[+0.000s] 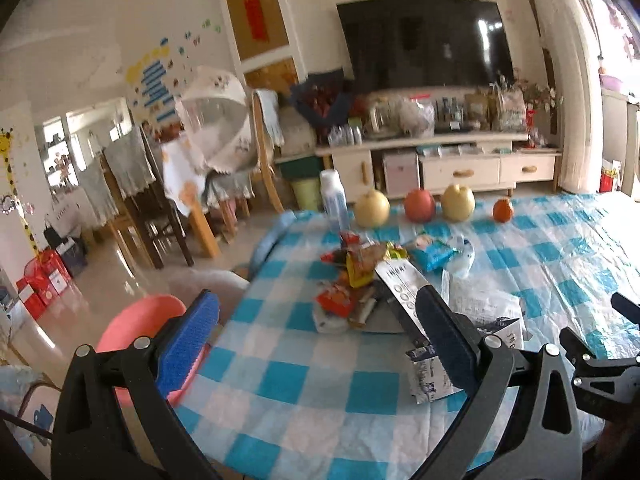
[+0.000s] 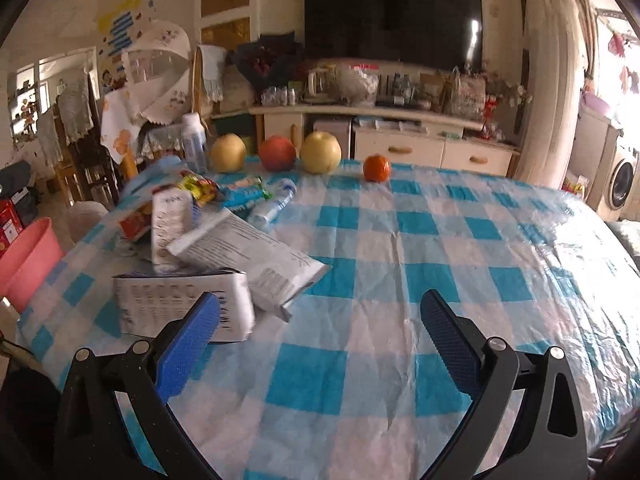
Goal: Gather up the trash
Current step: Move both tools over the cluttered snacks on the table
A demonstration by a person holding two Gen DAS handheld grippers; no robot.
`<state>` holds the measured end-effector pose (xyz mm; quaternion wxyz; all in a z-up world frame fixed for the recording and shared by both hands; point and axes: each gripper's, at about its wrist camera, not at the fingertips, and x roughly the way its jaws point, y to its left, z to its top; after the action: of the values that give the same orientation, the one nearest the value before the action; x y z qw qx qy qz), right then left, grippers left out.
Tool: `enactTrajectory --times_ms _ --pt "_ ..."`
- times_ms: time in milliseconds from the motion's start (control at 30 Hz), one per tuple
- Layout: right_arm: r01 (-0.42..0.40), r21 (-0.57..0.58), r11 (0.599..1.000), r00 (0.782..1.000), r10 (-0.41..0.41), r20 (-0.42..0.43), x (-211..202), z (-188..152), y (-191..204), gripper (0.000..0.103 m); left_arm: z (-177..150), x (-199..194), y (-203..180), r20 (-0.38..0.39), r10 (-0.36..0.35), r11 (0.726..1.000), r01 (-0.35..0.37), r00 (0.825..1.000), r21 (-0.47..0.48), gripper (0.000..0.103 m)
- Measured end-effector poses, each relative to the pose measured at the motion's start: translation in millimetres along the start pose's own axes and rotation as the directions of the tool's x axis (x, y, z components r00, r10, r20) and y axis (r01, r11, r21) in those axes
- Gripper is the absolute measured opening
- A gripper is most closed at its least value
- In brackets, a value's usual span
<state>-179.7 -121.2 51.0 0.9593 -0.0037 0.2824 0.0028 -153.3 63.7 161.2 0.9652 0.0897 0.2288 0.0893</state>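
blue-and-white checked plastic covers the counter (image 2: 400,240), and the trash sits in a loose heap toward its left end — crumpled snack wrappers (image 1: 356,268), a white printed pouch (image 2: 256,256), a flattened carton (image 2: 180,304) and a small blue packet (image 1: 432,254). a pink bin (image 1: 140,320) stands off the counter's left edge, beside the heap; it looks like the place the trash is meant to go.

the left hand-held gripper (image 1: 316,340) hangs above the near side of the pile with its jaws spread wide and nothing between them. the right hand-held gripper (image 2: 320,340) is likewise spread and empty, over bare cloth just right of the carton.

this reads as the approach to a pick — nothing is grasped yet. the next move likely calls for lowering one gripper onto a piece at the edge of the heap, the carton being nearest, and closing on a rim rather than a flat face. the fruit (image 2: 280,152) and the bottle (image 2: 194,140) lined along the far edge are probably not trash and should be left alone.
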Motion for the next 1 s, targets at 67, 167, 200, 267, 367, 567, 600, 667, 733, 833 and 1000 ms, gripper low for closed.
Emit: enactTrajectory --times_ms 67,167,200,267,367,567,600,667,733,833,1000 --pt "0.013 -0.007 1.000 0.999 -0.013 0.033 -15 -1 7 0.099 2 -12 6 0.025 0.000 1.000 0.000 1.000 0.005 0.099" --pt "0.030 -0.026 0.999 0.997 -0.029 0.066 -35 -5 19 0.099 3 -30 17 0.047 0.005 1.000 -0.005 0.999 0.007 0.099" --pt "0.038 -0.035 0.999 0.997 -0.036 0.073 -42 -7 23 0.099 3 -33 20 0.049 -0.001 1.000 0.001 0.999 0.002 0.099" --pt "0.047 -0.044 0.998 0.996 -0.043 0.078 -55 -9 30 0.099 3 -41 27 0.055 -0.011 1.000 0.012 0.998 -0.009 0.099" --pt "0.058 -0.053 0.997 0.994 -0.053 0.095 -73 -10 40 0.099 2 -52 36 0.059 -0.023 1.000 0.024 0.998 -0.013 0.099" --pt "0.042 -0.041 0.998 0.995 -0.038 0.093 -104 -10 56 0.099 4 -74 51 0.089 -0.042 0.998 0.046 0.995 -0.033 0.099" --pt "0.041 -0.044 0.998 0.995 -0.036 0.091 -108 -10 59 0.099 4 -77 53 0.095 -0.042 0.998 0.046 0.995 -0.038 0.099" --pt "0.039 -0.049 0.998 0.995 -0.035 0.094 -116 -9 65 0.099 4 -86 61 0.115 -0.033 0.998 0.039 0.993 -0.049 0.099" --pt "0.045 -0.056 0.997 0.994 -0.039 0.105 -125 -7 69 0.099 5 -93 67 0.129 -0.027 0.998 0.034 0.991 -0.056 0.099" --pt "0.037 -0.058 0.998 0.993 -0.030 0.115 -136 -3 73 0.099 6 -103 73 0.150 -0.021 0.997 0.031 0.988 -0.064 0.099" --pt "0.043 -0.054 0.998 0.989 -0.035 0.146 -154 4 75 0.099 8 -116 78 0.183 -0.007 0.998 0.019 0.983 -0.066 0.099"
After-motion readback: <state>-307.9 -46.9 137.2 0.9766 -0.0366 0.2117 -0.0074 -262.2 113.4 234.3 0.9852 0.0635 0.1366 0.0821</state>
